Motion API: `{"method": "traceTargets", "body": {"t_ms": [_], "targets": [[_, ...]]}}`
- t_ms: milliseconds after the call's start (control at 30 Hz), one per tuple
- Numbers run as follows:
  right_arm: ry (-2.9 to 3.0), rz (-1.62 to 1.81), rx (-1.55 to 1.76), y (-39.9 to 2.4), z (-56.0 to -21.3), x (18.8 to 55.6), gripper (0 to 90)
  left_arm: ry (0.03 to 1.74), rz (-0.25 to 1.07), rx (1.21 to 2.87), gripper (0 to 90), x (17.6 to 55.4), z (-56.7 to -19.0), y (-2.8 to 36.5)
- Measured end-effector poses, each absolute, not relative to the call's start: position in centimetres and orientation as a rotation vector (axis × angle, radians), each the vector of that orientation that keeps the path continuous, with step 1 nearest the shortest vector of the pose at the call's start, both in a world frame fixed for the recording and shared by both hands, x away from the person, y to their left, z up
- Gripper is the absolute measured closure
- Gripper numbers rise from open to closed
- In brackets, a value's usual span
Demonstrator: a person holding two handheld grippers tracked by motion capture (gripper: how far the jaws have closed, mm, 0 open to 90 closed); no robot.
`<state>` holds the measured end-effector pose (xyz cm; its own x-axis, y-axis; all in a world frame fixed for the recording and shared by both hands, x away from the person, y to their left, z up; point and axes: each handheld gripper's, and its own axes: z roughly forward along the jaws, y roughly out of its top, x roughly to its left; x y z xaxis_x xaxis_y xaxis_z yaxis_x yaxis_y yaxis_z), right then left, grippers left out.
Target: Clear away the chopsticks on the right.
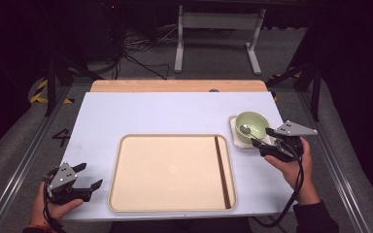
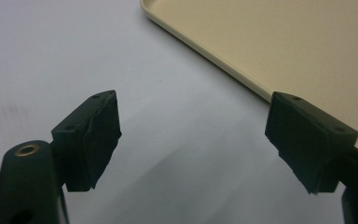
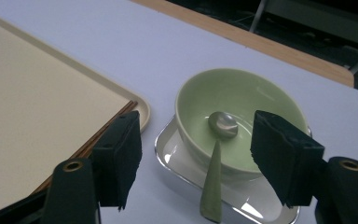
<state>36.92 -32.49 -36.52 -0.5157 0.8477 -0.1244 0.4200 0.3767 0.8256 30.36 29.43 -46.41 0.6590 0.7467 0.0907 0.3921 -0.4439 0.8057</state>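
The chopsticks (image 1: 223,170) are already laid by the tray's (image 1: 126,194) right edge, while the green bowl (image 1: 252,125) with its spoon (image 3: 216,177) is reached for by the open, empty right gripper (image 1: 262,141), and nothing is held by the wide-open left gripper (image 1: 90,177).

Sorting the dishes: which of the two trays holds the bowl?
The small metal tray by the right gripper; the big beige tray holds only chopsticks.

Green bowl (image 3: 242,105) looking like glossy glazed ceramic; spoon (image 3: 216,154) showing a shiny metal-like scoop and matt green handle. Small dish (image 3: 186,161) gleaming, polished metal. Beige tray (image 1: 170,172) appearing smooth matt plastic. Chopsticks (image 1: 222,170) looking like dark wood.
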Motion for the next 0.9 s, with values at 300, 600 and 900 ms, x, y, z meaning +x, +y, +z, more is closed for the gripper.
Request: {"method": "traceTargets", "body": {"t_ms": [300,600,900], "targets": [[2.094,1.011,1.226,-33.9,-38.2,37.9,44.3,0.876,0.563,2.087,19.1,30.4,-46.5,29.4],[2.054,1.124,1.363,-36.2,-39.1,38.7,61.0,0.881,0.555,2.095,19.1,30.4,-46.6,29.3],[2.024,1.212,1.430,-37.5,-39.6,39.1,78.2,0.878,0.551,2.100,19.1,30.5,-46.7,29.3]]}}
